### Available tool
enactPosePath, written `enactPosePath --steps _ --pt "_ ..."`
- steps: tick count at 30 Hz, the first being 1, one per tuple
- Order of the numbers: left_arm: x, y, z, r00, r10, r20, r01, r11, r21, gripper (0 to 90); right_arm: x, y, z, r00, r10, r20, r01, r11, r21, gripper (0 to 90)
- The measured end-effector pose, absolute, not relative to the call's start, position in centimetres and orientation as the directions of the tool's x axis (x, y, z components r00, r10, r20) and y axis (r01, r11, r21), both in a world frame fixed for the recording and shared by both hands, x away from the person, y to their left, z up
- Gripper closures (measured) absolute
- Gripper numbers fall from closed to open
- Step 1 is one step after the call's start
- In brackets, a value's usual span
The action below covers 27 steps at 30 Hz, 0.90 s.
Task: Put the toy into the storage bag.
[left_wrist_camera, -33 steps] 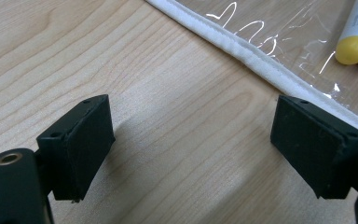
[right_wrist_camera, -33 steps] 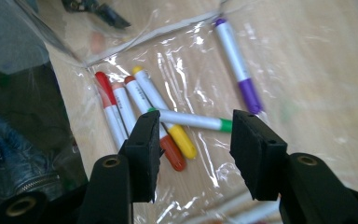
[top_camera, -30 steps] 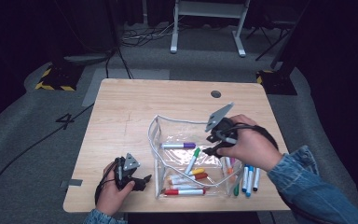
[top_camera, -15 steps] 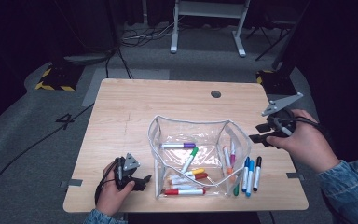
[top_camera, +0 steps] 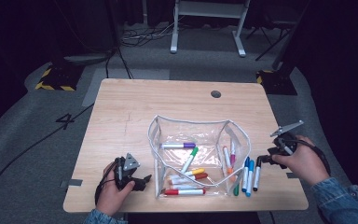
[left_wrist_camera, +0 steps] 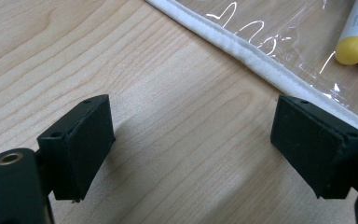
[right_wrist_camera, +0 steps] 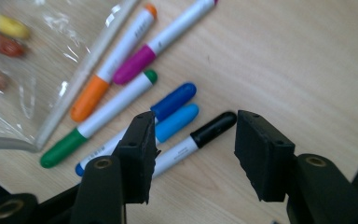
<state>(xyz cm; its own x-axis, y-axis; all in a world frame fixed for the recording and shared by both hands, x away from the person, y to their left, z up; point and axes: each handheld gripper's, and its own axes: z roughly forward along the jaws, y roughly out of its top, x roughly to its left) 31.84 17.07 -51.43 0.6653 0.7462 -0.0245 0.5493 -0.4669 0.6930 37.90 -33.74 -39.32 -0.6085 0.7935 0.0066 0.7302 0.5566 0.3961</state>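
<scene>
1. High view: the right gripper (top_camera: 266, 160) hovers just right of the loose markers beside the clear pouch (top_camera: 198, 128); the left gripper (top_camera: 137, 179) rests near the pouch's left edge.
2. Left gripper view: jaws apart, empty, over bare table (left_wrist_camera: 177, 135).
3. Right gripper view: jaws apart, empty; the black marker (right_wrist_camera: 200, 137) lies just ahead, its long axis slanting between them.

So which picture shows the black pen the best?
The right gripper view: the black marker lies big and close between that gripper's open jaws, cap and white barrel clear. In the high view it is a thin stick beside the blue ones. The left gripper view looks at the pouch's edge instead.
</scene>
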Motion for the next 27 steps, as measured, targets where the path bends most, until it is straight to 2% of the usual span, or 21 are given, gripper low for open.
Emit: enactPosePath --steps 9,11,12,15,17,23,27 --pt "31.8 17.1 -51.4 0.665 0.746 -0.021 0.547 -0.469 0.694 13.7 38.0 -34.4 -45.2 -0.532 0.844 0.076 0.813 0.482 0.327 47.3" --pt "31.8 17.1 -51.4 0.665 0.747 -0.02 0.547 -0.469 0.694 13.7 38.1 -34.4 -45.9 -0.53 0.845 0.073 0.815 0.484 0.317 48.5" --pt "31.8 17.1 -51.4 0.666 0.746 -0.02 0.546 -0.469 0.694 13.8 38.1 -34.4 -46.1 -0.515 0.854 0.079 0.825 0.468 0.318 52.3" --pt "31.8 17.1 -51.4 0.665 0.746 -0.019 0.546 -0.469 0.694 13.8 38.1 -34.6 -46.5 -0.501 0.865 0.039 0.838 0.472 0.274 64.3" --pt "31.8 17.1 -51.4 0.665 0.747 -0.019 0.547 -0.469 0.693 13.8 38.0 -34.7 -46.7 -0.47 0.883 0.017 0.861 0.454 0.23 76.4" --pt "31.8 17.1 -51.4 0.665 0.747 -0.019 0.547 -0.469 0.693 13.8 38.2 -35.5 -46.2 -0.419 0.908 0.019 0.888 0.405 0.217 77.3" --pt "31.8 17.1 -51.4 0.664 0.747 -0.019 0.547 -0.469 0.693 13.8 38.2 -35.4 -44.0 -0.446 0.894 0.031 0.869 0.425 0.255 77.3"
